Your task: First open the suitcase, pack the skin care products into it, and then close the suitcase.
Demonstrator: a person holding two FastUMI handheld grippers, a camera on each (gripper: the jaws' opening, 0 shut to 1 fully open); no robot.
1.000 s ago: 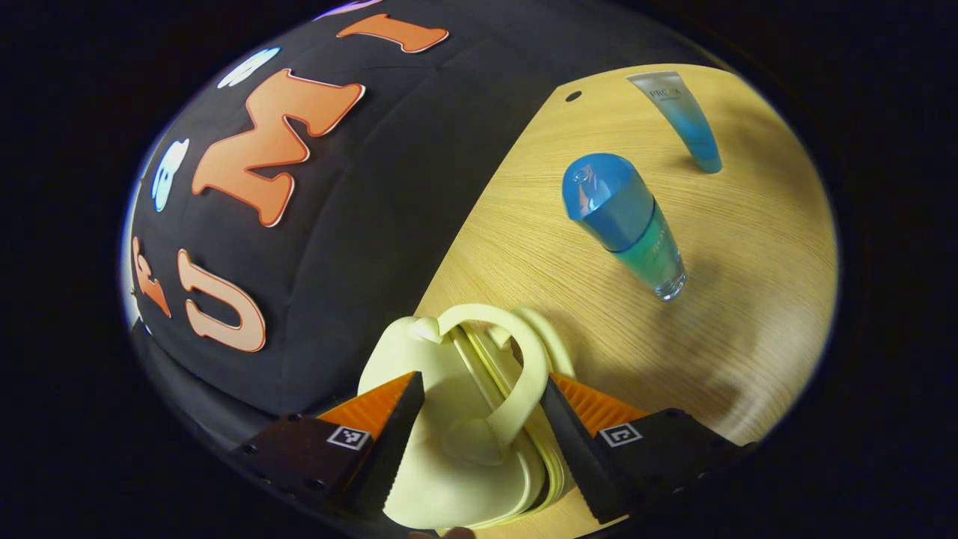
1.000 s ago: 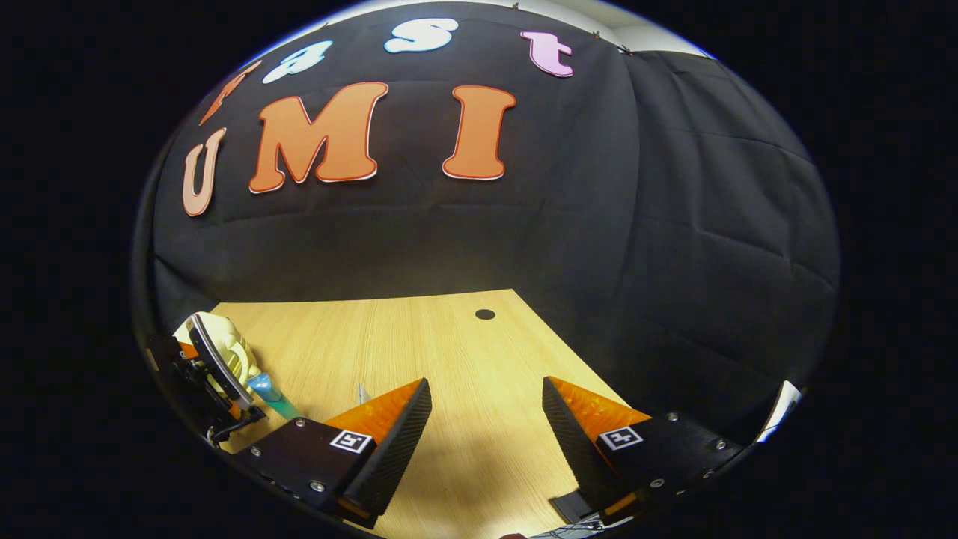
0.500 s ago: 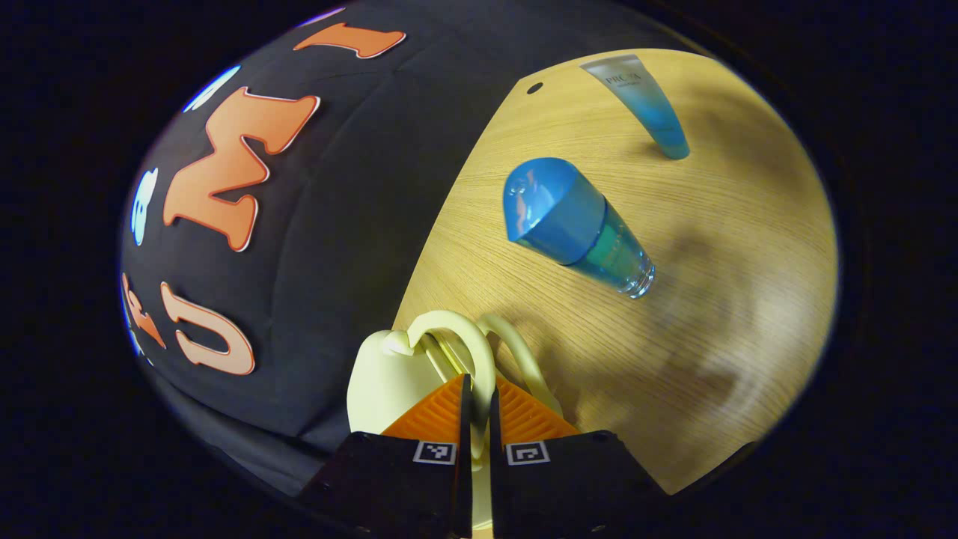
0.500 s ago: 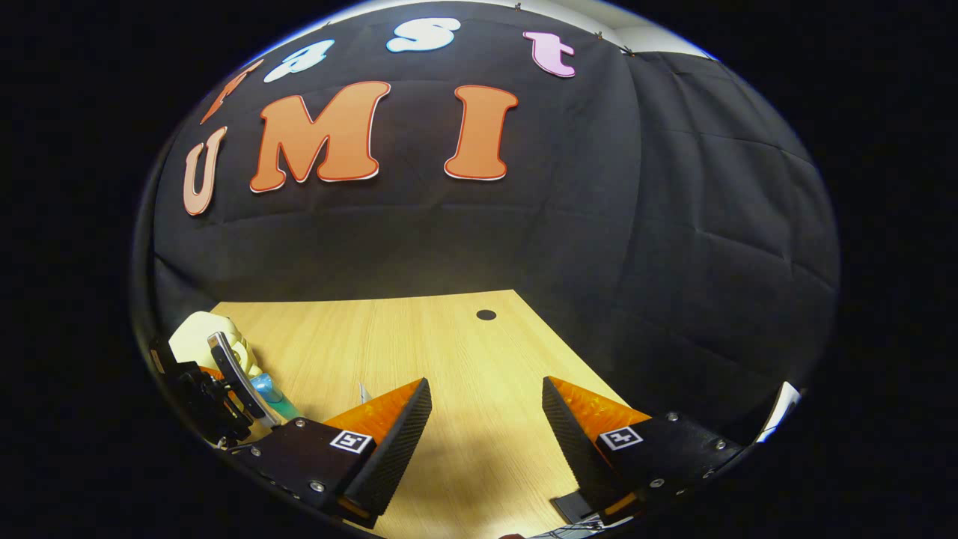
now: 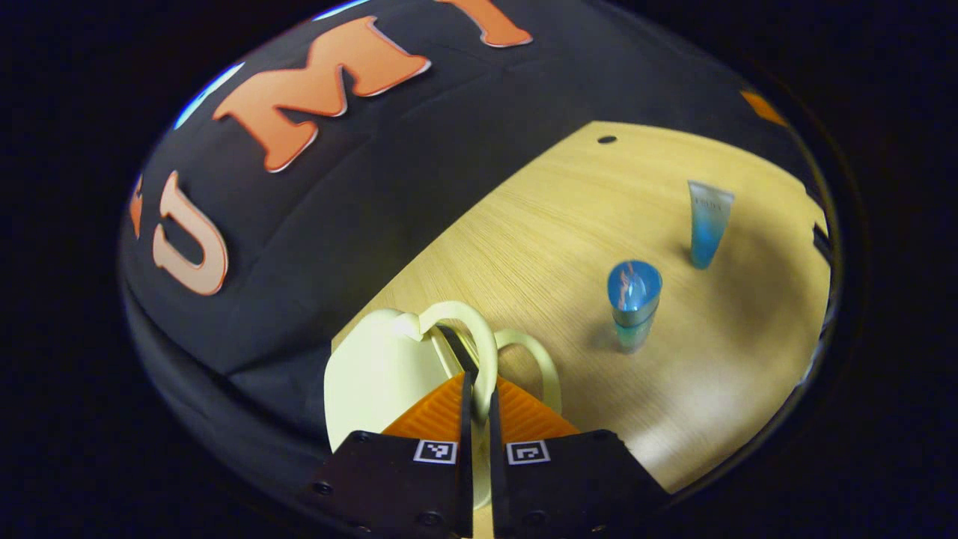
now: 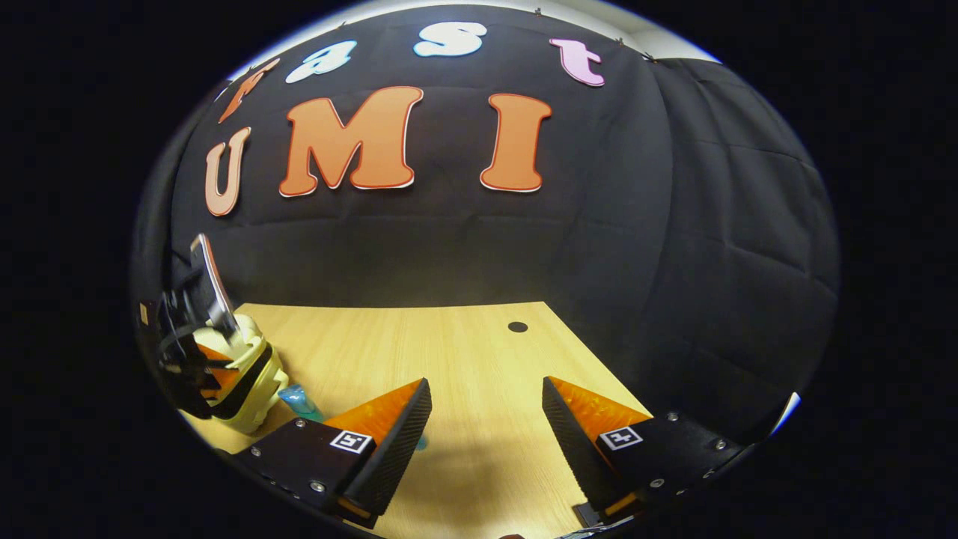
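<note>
Pale yellow suitcase (image 5: 374, 374) with two loop handles, lid slightly parted; near handle (image 5: 479, 352) is clamped by left tool (image 5: 474, 397). Right tool (image 6: 485, 419) held open.

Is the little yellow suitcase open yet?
Starting to open. The pale yellow plastic suitcase shows a dark gap between its halves, while the left claw pinches one curved handle.

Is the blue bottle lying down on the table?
No, in the left gripper view the blue bottle stands upright on the table, with its blue cap on top.
</note>
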